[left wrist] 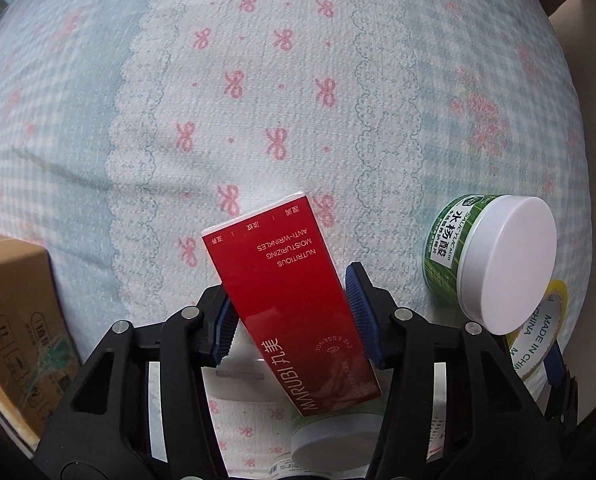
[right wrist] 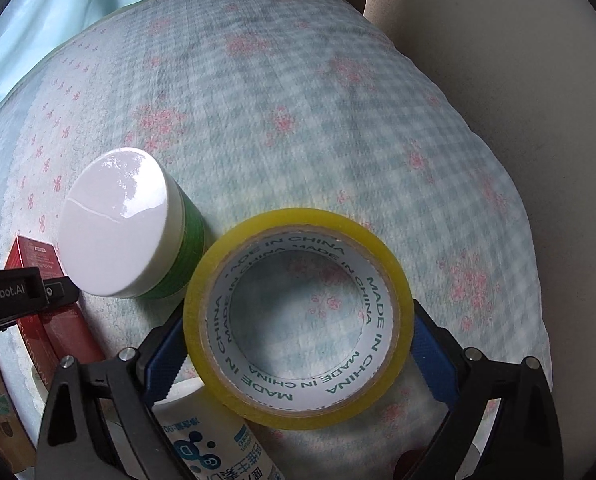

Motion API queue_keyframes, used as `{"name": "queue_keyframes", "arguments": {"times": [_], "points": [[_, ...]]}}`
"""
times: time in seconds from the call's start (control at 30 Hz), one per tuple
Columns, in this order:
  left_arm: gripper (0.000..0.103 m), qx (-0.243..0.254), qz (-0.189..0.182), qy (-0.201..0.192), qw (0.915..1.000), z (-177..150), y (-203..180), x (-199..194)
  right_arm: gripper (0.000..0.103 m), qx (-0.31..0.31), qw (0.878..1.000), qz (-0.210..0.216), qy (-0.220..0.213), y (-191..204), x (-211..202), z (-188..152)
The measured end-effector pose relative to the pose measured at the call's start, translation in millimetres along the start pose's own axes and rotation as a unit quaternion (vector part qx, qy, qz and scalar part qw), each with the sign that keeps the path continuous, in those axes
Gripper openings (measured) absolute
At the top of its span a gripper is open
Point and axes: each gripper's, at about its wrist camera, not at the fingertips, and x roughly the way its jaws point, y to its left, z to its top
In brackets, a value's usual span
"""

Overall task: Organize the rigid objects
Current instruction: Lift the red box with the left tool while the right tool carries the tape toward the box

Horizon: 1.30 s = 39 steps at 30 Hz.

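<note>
My left gripper (left wrist: 294, 316) is shut on a red MARUBI box (left wrist: 294, 300), held tilted above the patterned cloth. A green jar with a white lid (left wrist: 493, 260) stands to its right; it also shows in the right wrist view (right wrist: 130, 228). My right gripper (right wrist: 298, 344) is shut on a yellow tape roll (right wrist: 298, 312), its blue pads on both sides of the roll. The roll's edge shows in the left wrist view (left wrist: 537, 336). The red box (right wrist: 54, 312) and part of the left gripper appear at the left of the right wrist view.
A cardboard box (left wrist: 14, 320) stands at the left edge. A white bottle with blue print (right wrist: 214, 440) lies under my right gripper. A white-capped item (left wrist: 329, 440) lies beneath my left gripper. The cloth-covered surface (left wrist: 298, 80) drops off at the right, far side.
</note>
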Motion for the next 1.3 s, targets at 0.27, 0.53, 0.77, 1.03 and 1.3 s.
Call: {"name": "queue_keyframes", "arguments": {"times": [0.27, 0.53, 0.77, 1.03, 1.3], "points": [[0.046, 0.014, -0.001, -0.030, 0.9995, -8.5, 17.1, -31.2, 0.097, 0.010, 1.000, 0.003, -0.016, -11.6, -13.5, -1.8], [0.046, 0.011, -0.021, -0.063, 0.9977, -17.6, 28.3, -82.1, 0.097, 0.024, 0.999, 0.004, -0.046, -20.0, -40.8, -2.9], [0.045, 0.020, -0.045, -0.111, 0.9926, -36.7, 27.0, -167.2, 0.097, 0.027, 0.996, 0.004, -0.085, -34.5, -113.6, 4.2], [0.045, 0.040, -0.079, -0.174, 0.9807, -67.4, 54.3, -275.8, 0.097, -0.004, 0.991, 0.011, -0.135, -27.5, -230.5, 3.7], [0.045, 0.046, -0.097, -0.226, 0.9683, -96.8, 128.4, -365.1, 0.097, -0.044, 0.981, 0.035, -0.187, 16.5, -327.9, -13.2]]}}
